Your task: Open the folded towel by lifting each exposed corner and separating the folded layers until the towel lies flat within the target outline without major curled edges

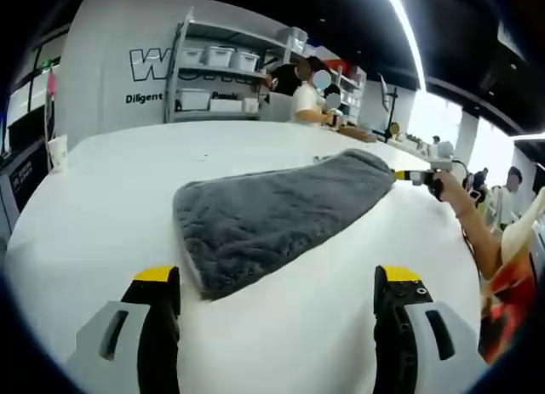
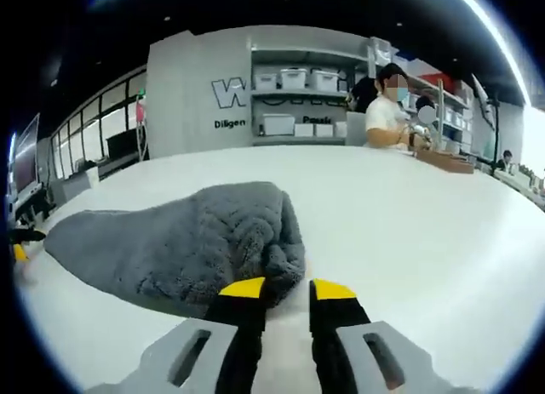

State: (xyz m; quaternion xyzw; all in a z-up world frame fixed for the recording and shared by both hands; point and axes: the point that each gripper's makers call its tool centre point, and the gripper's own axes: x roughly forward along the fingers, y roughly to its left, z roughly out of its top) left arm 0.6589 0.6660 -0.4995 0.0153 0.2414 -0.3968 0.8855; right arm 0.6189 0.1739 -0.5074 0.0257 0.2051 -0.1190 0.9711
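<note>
Towel (image 1: 281, 215), grey & fluffy, lies folded on white worktop (image 1: 128, 190), mid-frame in left gripper view, long axis running lower left to upper right. Left hand-held gripper (image 1: 277, 283) at bottom of that view: jaws wide apart, nothing between them, yellow tips just short of towel's near corner, not touching it. Right hand-held gripper (image 1: 417, 176) shows at right of same view, at towel's far end, w/ person's hand (image 1: 450, 192) & forearm behind it.

Right gripper view: towel (image 2: 187, 241) fills centre-left, bunched edge closest to lens. Right hand-held gripper (image 2: 287, 290) at bottom centre, jaws nearly together w/ narrow gap, tips right at towel's edge; can't tell if fabric is pinched between them.

Background, upper part of both views: shelving w/ white bins (image 2: 294, 79), wall lettering, person (image 2: 387, 113) standing at far side of worktop.
</note>
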